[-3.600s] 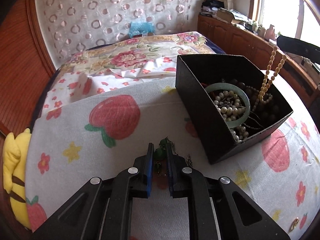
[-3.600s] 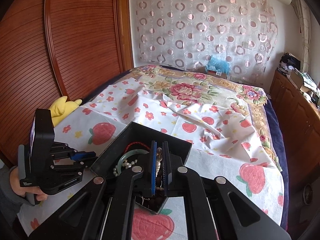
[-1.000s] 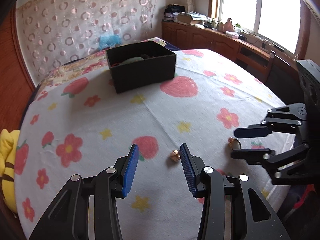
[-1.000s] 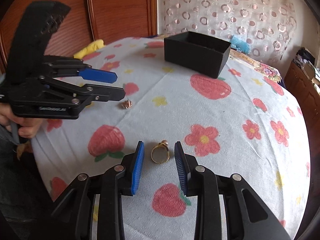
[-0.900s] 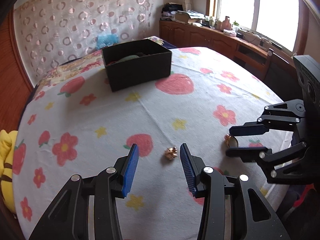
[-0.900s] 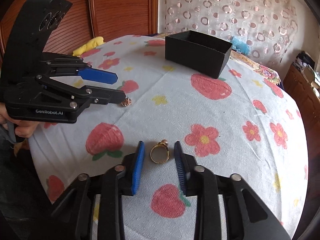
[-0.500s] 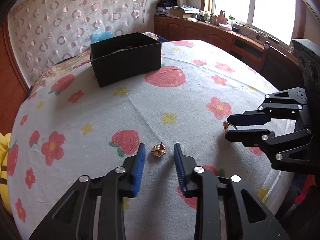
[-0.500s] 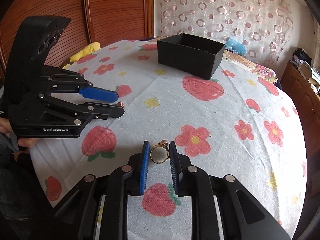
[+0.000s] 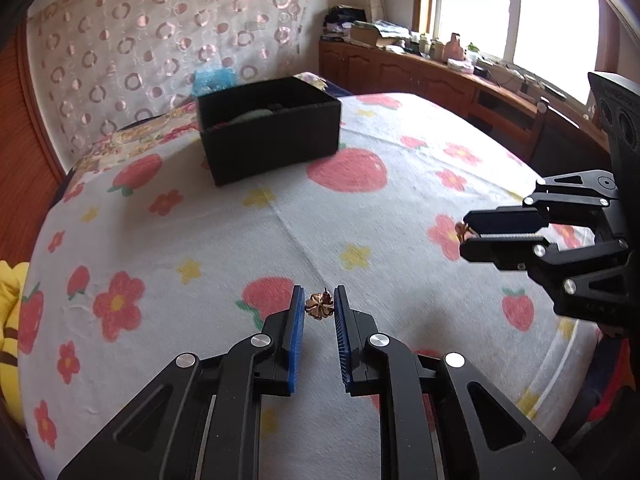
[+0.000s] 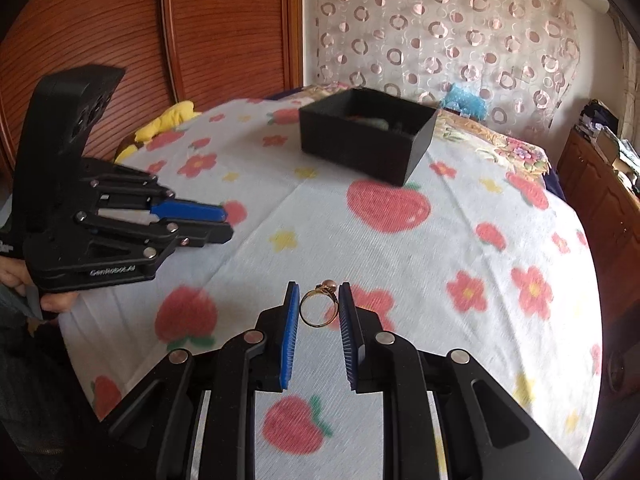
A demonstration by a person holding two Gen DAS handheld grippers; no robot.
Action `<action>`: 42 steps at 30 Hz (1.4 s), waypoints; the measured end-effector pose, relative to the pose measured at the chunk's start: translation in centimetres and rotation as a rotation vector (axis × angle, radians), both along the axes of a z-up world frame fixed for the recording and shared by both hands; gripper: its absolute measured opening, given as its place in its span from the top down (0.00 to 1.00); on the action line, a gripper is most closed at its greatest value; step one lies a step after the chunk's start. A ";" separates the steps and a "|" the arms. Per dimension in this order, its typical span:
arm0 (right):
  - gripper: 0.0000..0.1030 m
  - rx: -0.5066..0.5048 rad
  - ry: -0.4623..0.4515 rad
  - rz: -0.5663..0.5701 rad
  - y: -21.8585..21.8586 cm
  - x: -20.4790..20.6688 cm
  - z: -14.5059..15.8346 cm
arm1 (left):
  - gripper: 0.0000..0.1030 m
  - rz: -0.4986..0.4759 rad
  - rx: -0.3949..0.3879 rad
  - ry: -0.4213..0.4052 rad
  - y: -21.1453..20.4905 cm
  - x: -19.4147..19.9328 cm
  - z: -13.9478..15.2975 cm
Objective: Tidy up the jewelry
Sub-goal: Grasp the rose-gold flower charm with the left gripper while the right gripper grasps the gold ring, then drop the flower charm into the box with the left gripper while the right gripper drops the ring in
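- We see the bed's strawberry-print sheet [image 9: 360, 220] filling both views.
- The black box [image 9: 272, 140] sits far back on it, well apart from both grippers.
- Our right gripper [image 10: 319, 308] pinches the gold ring [image 10: 318, 309] between its pads, lifted off the sheet.
- Our left gripper [image 9: 319, 307] is closing its jaws; the flower-shaped gold earring [image 9: 319, 306] sits between the tips, pads meeting it.

Open cloth [image 9: 380, 216] between both grippers, black box [image 9: 272, 144] well beyond — sole obstacle, far side.
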State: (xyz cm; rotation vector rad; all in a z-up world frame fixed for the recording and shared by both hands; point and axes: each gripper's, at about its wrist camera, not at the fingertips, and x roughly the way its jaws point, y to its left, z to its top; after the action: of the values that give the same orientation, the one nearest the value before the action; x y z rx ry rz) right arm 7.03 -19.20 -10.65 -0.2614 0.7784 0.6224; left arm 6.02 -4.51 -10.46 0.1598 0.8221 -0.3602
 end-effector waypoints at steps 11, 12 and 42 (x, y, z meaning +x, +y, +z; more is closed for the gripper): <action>0.79 -0.006 -0.049 -0.060 0.8 7.0 1.8 | 0.86 0.045 -0.023 -0.078 1.0 2.2 3.0; 0.79 0.003 -0.046 -0.066 0.9 7.8 2.1 | 0.86 0.049 -0.027 -0.084 1.1 2.6 3.2; 0.76 0.132 -0.020 -0.122 1.5 17.6 4.6 | 0.86 0.113 -0.021 -0.124 1.1 11.6 6.4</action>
State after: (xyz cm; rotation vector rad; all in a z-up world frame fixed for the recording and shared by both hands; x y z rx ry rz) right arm 24.62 -17.70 -6.07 -0.0980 0.7254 0.5522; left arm 17.64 -3.41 -4.03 0.1141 0.7009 -0.2495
